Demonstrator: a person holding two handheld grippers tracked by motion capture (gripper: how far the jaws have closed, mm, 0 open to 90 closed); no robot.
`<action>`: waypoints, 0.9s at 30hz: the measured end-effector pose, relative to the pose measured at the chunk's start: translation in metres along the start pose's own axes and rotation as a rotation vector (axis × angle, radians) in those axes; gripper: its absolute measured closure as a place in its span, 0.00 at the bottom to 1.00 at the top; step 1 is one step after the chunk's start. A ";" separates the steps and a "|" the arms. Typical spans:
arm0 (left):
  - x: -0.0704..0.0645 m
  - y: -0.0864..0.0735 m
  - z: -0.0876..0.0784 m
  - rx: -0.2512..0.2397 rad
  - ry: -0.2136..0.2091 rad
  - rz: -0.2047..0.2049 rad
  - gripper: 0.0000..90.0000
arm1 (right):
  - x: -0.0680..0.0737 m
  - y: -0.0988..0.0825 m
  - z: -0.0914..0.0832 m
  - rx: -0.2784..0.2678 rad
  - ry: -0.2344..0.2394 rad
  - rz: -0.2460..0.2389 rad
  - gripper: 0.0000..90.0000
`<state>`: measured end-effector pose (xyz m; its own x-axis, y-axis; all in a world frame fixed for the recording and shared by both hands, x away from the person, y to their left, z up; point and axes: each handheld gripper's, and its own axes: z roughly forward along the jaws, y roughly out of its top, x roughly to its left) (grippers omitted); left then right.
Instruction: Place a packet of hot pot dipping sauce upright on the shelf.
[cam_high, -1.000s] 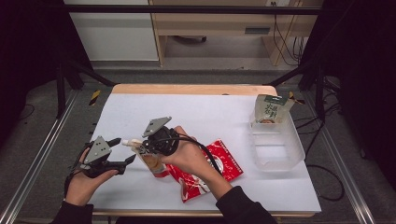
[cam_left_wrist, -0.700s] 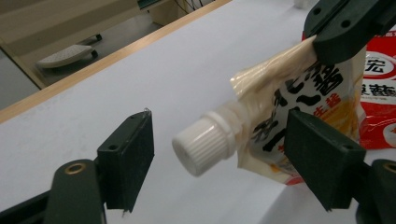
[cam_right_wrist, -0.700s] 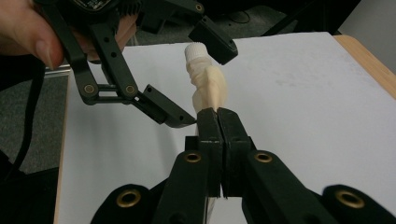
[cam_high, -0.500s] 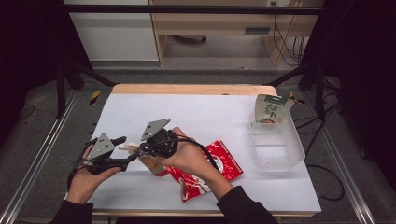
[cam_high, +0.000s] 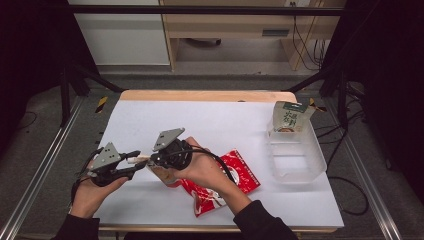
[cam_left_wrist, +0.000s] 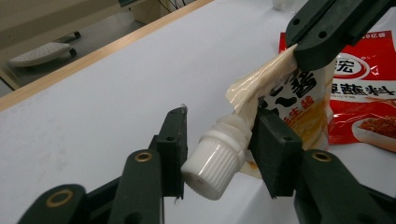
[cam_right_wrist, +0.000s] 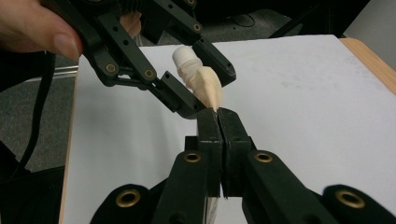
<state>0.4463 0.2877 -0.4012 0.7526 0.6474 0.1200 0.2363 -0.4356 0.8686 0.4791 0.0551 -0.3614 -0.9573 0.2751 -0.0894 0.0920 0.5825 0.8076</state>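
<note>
Lower left of the high view: spouted sauce pouch (cam_left_wrist: 285, 102) held off the table, long axis level — white cap (cam_left_wrist: 212, 161) aimed left. Right gripper (cam_right_wrist: 218, 122) clamped flat on the pouch's edge; left gripper (cam_left_wrist: 219, 149) just closing, cap between its jaws — contact unclear.

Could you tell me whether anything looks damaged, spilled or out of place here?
Nothing spilled. The sauce pouch is crumpled near its white cap, pinched by the right tongs; the left tongs straddle the cap.
</note>
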 end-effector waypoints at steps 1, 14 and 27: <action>0.000 0.001 -0.001 0.003 -0.002 0.000 0.68 | 0.000 -0.001 0.000 -0.003 -0.002 -0.001 0.99; -0.010 0.032 -0.009 0.059 -0.062 0.072 0.80 | 0.002 -0.004 -0.016 -0.006 -0.039 -0.001 0.98; -0.011 0.071 -0.006 0.163 -0.095 0.174 0.81 | -0.006 -0.009 -0.027 -0.008 -0.073 0.039 0.89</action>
<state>0.4507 0.2533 -0.3383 0.8431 0.4955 0.2090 0.1880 -0.6357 0.7487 0.4770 0.0274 -0.3522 -0.9306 0.3522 -0.0997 0.1263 0.5646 0.8157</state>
